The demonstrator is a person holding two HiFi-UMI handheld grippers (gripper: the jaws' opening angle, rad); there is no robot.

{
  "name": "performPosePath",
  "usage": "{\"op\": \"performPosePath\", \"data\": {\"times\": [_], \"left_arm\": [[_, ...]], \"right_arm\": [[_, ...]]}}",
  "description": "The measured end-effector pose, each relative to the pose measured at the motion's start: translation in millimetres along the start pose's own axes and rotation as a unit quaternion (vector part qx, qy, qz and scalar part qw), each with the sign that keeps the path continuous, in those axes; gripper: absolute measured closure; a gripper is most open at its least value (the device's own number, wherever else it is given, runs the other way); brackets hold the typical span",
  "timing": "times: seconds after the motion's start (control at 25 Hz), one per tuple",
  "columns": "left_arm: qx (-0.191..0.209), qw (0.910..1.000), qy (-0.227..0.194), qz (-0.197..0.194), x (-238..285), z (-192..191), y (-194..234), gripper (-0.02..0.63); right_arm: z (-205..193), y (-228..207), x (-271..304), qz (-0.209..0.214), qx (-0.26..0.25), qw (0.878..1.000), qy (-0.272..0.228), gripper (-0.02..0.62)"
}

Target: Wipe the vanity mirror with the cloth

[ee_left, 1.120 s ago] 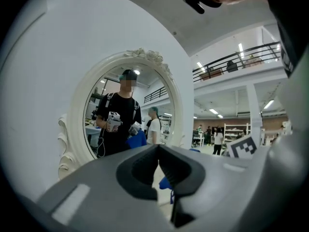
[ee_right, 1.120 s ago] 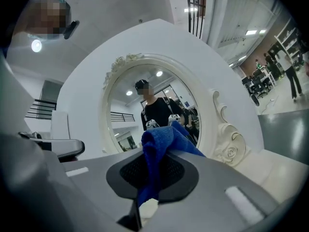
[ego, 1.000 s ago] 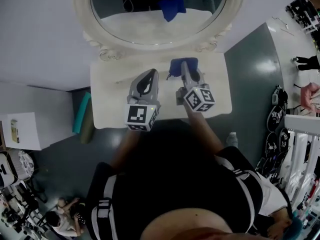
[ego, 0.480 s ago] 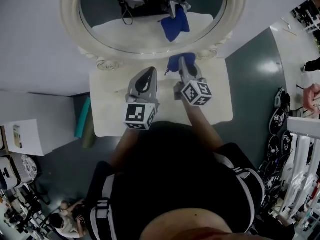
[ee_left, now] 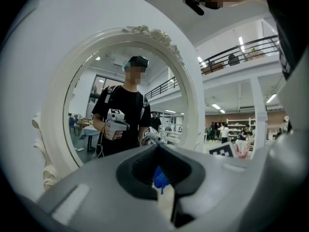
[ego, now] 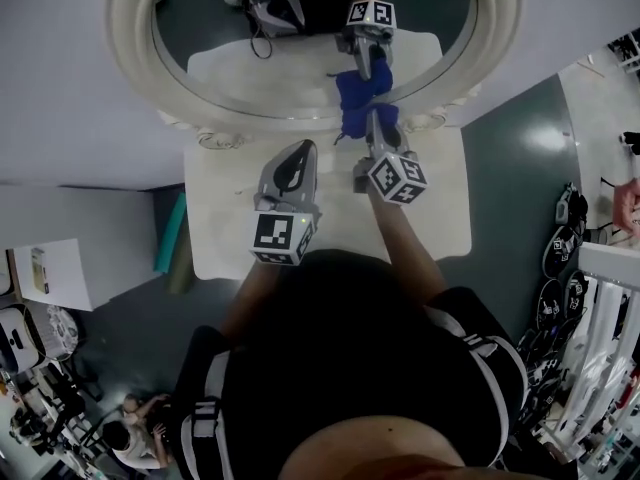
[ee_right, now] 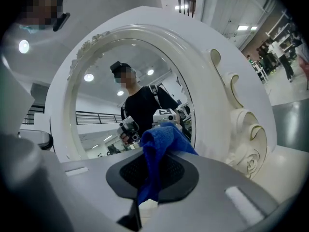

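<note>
The oval vanity mirror [ego: 280,58] in its white carved frame [ego: 130,68] stands at the back of a white table [ego: 225,233]. My right gripper [ego: 373,120] is shut on a blue cloth [ego: 352,118], which is bunched against the lower edge of the glass, its reflection just above. In the right gripper view the cloth [ee_right: 161,139] rises between the jaws of the right gripper [ee_right: 150,175] before the mirror [ee_right: 111,105]. My left gripper [ego: 302,150] hovers over the table left of it, shut and empty. The left gripper view shows the left gripper [ee_left: 158,149] facing the mirror [ee_left: 96,105].
A teal object [ego: 168,233] leans by the table's left side on the floor. A white box [ego: 40,268] sits further left. Racks with dark gear [ego: 585,258] line the right side. A person [ego: 130,436] crouches on the floor at the lower left.
My right gripper has carried the blue cloth forward and up from the table to the mirror's lower edge. The left gripper has stayed nearly still.
</note>
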State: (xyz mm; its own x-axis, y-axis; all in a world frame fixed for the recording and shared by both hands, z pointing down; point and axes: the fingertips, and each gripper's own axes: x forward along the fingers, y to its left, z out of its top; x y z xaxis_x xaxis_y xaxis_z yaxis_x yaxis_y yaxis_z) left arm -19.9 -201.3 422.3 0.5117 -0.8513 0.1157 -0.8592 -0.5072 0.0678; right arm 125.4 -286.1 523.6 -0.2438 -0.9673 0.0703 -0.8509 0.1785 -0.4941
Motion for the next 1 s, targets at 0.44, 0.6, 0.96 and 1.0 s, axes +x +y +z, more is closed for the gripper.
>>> {"op": "performPosePath", "data": {"times": [0.44, 0.6, 0.96, 1.0], "left_arm": [[-0.002, 0.9997, 0.024, 0.000, 23.5, -12.3, 12.9, 0.598], [-0.005, 0.9997, 0.026, -0.001, 29.3, -15.7, 15.2, 0.598], [-0.010, 0.9997, 0.019, -0.014, 36.0, -14.3, 11.1, 0.598], [-0.010, 0.9997, 0.017, -0.017, 36.2, -11.7, 9.0, 0.598]], "right_arm": [[1.9, -14.4, 21.9, -0.001, 0.032, 0.999, -0.016, 0.565], [1.0, -14.3, 23.8, 0.005, 0.031, 0.999, -0.018, 0.565], [4.9, -14.7, 24.2, 0.030, 0.030, 0.999, -0.018, 0.566], [8.3, -14.7, 23.6, 0.030, 0.030, 0.999, -0.021, 0.566]]}}
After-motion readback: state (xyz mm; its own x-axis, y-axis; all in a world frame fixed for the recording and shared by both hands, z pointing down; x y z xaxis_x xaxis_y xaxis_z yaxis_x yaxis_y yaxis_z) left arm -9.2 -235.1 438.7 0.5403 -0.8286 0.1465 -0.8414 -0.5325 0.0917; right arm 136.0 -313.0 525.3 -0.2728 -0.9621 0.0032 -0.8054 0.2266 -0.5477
